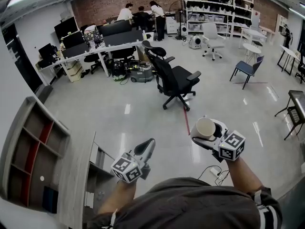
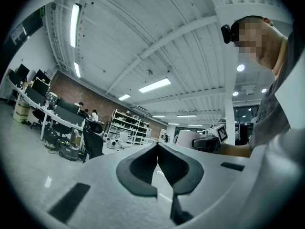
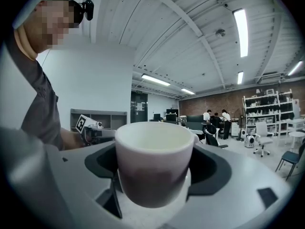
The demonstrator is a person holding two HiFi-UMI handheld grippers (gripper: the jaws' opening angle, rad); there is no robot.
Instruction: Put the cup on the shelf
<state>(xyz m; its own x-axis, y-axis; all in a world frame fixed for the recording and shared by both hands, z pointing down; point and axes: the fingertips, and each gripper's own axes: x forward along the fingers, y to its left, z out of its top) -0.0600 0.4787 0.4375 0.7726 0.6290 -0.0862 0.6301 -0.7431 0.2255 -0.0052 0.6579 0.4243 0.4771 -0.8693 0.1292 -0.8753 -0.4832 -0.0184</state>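
A white cup (image 1: 206,127) sits between the jaws of my right gripper (image 1: 208,131), held out over the floor at the lower right of the head view. In the right gripper view the cup (image 3: 153,159) stands upright and fills the middle, with the right gripper (image 3: 155,171) shut on its sides. My left gripper (image 1: 148,145) is at the lower middle, shut and empty; its fingertips meet in the left gripper view (image 2: 157,157). The grey shelf (image 1: 33,151) with open compartments stands against the wall at the far left, well apart from both grippers. The shelf (image 3: 97,118) also shows behind the left gripper (image 3: 90,128).
A black office chair (image 1: 174,78) stands on the shiny floor ahead. Desks with monitors (image 1: 95,42) and several people are at the back left, white racks (image 1: 214,8) at the back right. A blue chair (image 1: 245,68) and a cable (image 1: 214,171) lie to the right.
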